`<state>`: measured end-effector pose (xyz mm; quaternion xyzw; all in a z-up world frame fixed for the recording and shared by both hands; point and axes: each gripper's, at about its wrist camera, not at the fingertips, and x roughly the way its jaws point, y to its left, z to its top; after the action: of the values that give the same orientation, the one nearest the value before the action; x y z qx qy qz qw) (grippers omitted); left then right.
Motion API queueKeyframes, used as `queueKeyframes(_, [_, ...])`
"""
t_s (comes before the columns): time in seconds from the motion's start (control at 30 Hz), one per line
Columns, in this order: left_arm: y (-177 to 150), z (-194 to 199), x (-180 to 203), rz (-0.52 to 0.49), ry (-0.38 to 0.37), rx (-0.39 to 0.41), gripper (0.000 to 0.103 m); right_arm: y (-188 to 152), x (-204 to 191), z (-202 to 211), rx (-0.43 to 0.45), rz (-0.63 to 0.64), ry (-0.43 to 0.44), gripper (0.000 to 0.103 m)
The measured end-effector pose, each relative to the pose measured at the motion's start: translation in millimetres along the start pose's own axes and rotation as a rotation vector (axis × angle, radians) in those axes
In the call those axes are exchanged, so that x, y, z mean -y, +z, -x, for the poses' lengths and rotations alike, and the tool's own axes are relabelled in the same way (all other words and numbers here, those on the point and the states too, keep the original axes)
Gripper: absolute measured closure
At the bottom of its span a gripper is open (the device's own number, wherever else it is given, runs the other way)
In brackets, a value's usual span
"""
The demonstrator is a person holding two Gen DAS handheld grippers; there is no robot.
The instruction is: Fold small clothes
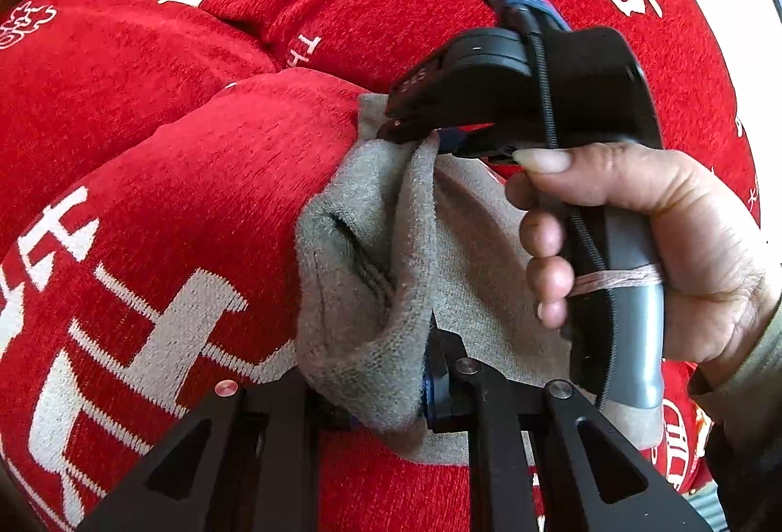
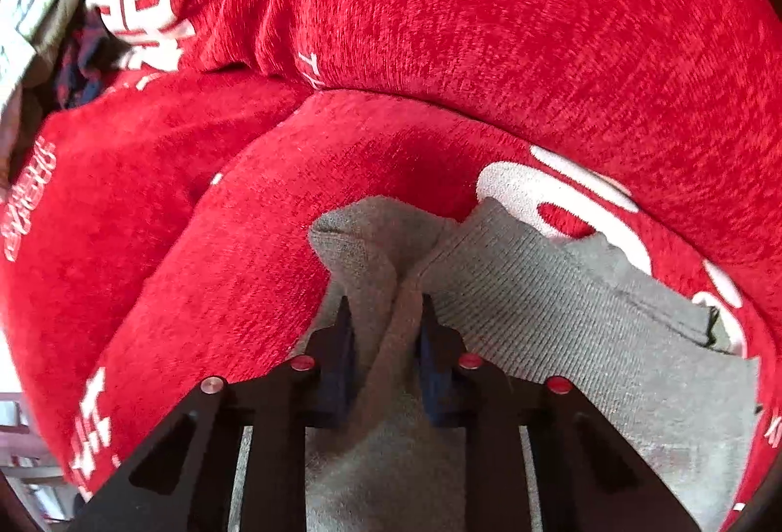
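Folding is underway, not finished: the left gripper (image 1: 391, 385) and right gripper (image 2: 383, 327) are both pinching the bunched grey garment (image 2: 562, 317) over the red blanket (image 2: 440, 19).

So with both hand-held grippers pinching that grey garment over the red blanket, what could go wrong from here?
1. The right hand-held gripper grips only a bunched ridge of the grey garment, so the fabric may slip out when pulled.
2. The left hand-held gripper holds a crumpled wad, so a fold may come out uneven.
3. The red blanket lies rumpled and soft underneath, so creases may not set flat.
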<state>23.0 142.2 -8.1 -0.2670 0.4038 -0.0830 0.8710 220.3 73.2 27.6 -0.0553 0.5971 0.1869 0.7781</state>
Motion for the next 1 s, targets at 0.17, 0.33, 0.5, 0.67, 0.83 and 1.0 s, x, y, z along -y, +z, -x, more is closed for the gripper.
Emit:
queueKeyframes(0.17, [0.5, 1.8, 5.1, -0.024, 0.027, -0.003, 0.085, -4.9, 21.8, 7.2, 0.026, -0.076, 0.116, 0.082])
queueKeyframes(0.33, [0.3, 6.9, 17.0, -0.078, 0.076, 0.012, 0.086, -7.8, 32.8, 12.4, 0.060, -0.126, 0.192, 0.082])
queueKeyframes(0.5, [0.3, 12.7, 30.7, -0.131, 0.119, 0.029, 0.086, -15.5, 51.9, 17.4, 0.098, -0.207, 0.285, 0.082])
queueKeyframes(0.67, [5.4, 12.5, 39.9, -0.147, 0.138, 0.030, 0.086, -20.5, 65.8, 26.4, 0.125, -0.231, 0.326, 0.082])
queueKeyframes(0.83, [7.8, 12.7, 55.5, -0.185, 0.159, 0.036, 0.086, -24.0, 78.1, 39.0, 0.148, -0.241, 0.349, 0.082])
queueKeyframes(1.0, [5.8, 13.9, 72.6, -0.228, 0.172, 0.036, 0.086, -29.8, 94.0, 52.8, 0.171, -0.256, 0.365, 0.083])
